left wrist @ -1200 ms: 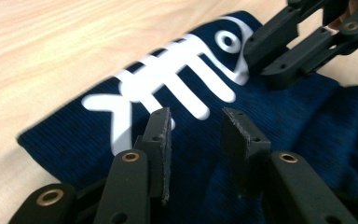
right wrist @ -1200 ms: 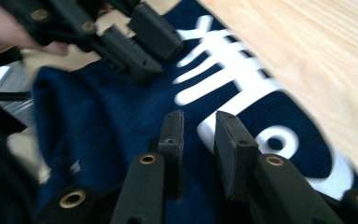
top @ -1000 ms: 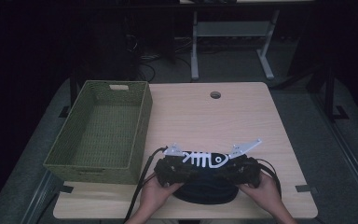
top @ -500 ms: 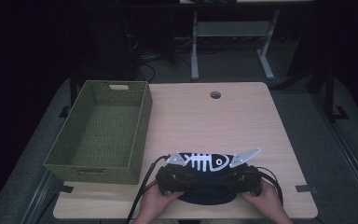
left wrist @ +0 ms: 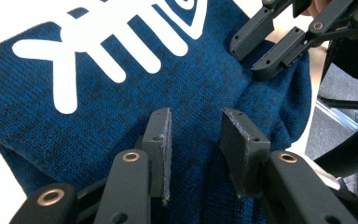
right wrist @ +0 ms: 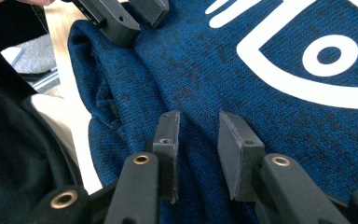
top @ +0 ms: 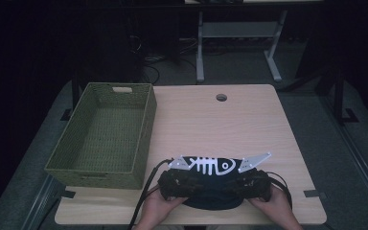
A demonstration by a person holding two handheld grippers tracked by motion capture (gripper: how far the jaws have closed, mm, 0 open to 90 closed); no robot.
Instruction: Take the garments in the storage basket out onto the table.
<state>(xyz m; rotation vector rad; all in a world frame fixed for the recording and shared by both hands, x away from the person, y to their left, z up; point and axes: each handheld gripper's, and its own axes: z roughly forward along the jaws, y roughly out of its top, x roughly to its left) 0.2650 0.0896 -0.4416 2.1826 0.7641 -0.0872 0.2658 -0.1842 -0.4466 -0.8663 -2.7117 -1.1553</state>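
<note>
A dark blue knit garment [top: 206, 165] with a white fish-skeleton print lies at the table's near edge. Both hands hold the grippers over it. The left gripper [top: 179, 175] is at the garment's left end and the right gripper [top: 249, 175] at its right end. In the left gripper view, the left gripper [left wrist: 193, 119] has its jaws apart over flat fabric [left wrist: 121, 93], with nothing pinched between them. The right gripper [right wrist: 198, 121] likewise stands open above the cloth [right wrist: 261, 84], beside a folded edge. Each view shows the other gripper's jaws farther off on the garment.
A green woven basket [top: 143, 129] stands empty on the left side of the wooden table [top: 220, 124]. A round cable hole [top: 221, 97] sits near the far edge. A desk frame [top: 239, 33] stands on the dark floor behind. Cables trail off the near edge.
Both grippers and the garment have shifted slightly toward the near edge of the table. The jaws' gaps look unchanged.
</note>
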